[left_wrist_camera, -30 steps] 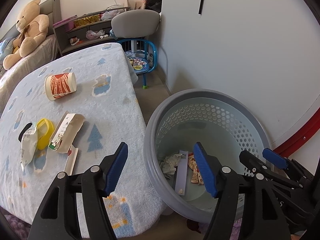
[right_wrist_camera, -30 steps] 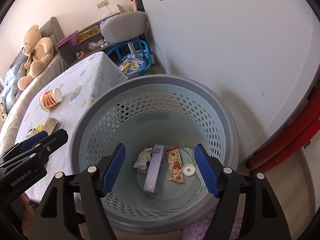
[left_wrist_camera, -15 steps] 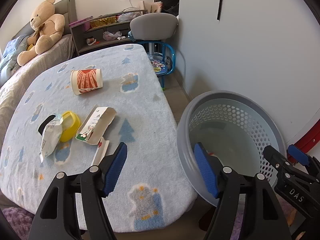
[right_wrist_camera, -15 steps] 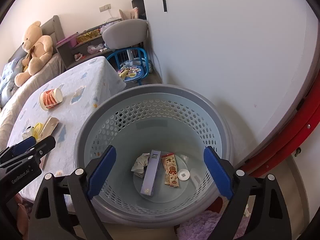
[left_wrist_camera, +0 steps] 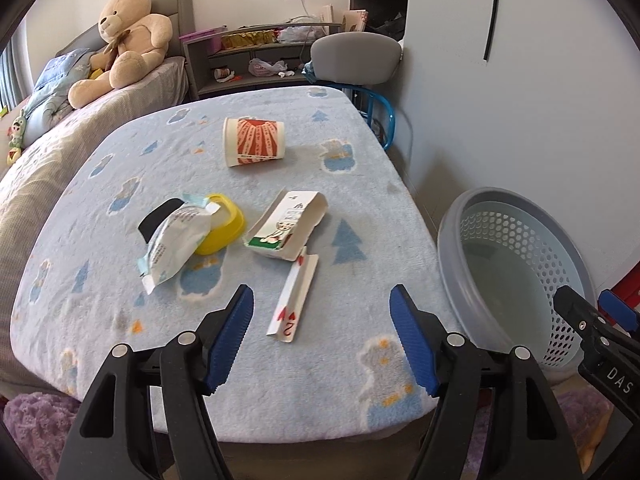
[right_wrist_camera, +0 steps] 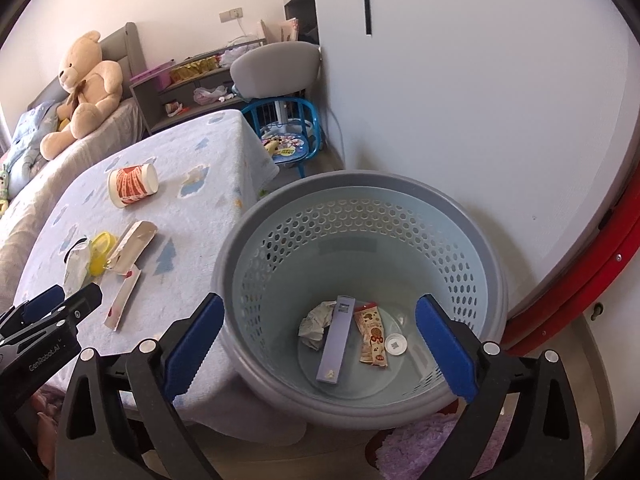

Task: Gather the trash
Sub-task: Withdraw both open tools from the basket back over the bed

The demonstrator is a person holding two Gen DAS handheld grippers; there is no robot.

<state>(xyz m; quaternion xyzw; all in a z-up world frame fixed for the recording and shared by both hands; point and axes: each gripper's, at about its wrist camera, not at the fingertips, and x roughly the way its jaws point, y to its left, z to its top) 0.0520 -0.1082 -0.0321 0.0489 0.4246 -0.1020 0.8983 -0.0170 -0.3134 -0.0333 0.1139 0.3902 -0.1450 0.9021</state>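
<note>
- The tabletop (left_wrist_camera: 120, 168), under a pale blue fleece cover with tree prints, fills the middle and left of the left wrist view
- The grey perforated basket (right_wrist_camera: 460, 216) stands just beside the tabletop's right edge and fills the middle of the right wrist view; it sits at the right edge of the left wrist view
- The right gripper (right_wrist_camera: 316, 344) hangs over the basket; its jaws have just been opening, stand wide apart, and hold nothing
- The left gripper (left_wrist_camera: 322, 336) hangs over the near part of the tabletop, lower centre of its frame, jaws apart and empty
- On the tabletop lie a paper cup (left_wrist_camera: 254, 142) on its side, an open carton (left_wrist_camera: 288, 226), a white wrapper (left_wrist_camera: 176, 242) lying partly over a yellow lid (left_wrist_camera: 226, 226), and a folded playing card (left_wrist_camera: 294, 302) just ahead of the left jaws
- In the basket's bottom lie a lilac box (right_wrist_camera: 336, 346), a snack wrapper (right_wrist_camera: 372, 334), a crumpled paper (right_wrist_camera: 316, 322) and a small white disc (right_wrist_camera: 395, 344)
</note>
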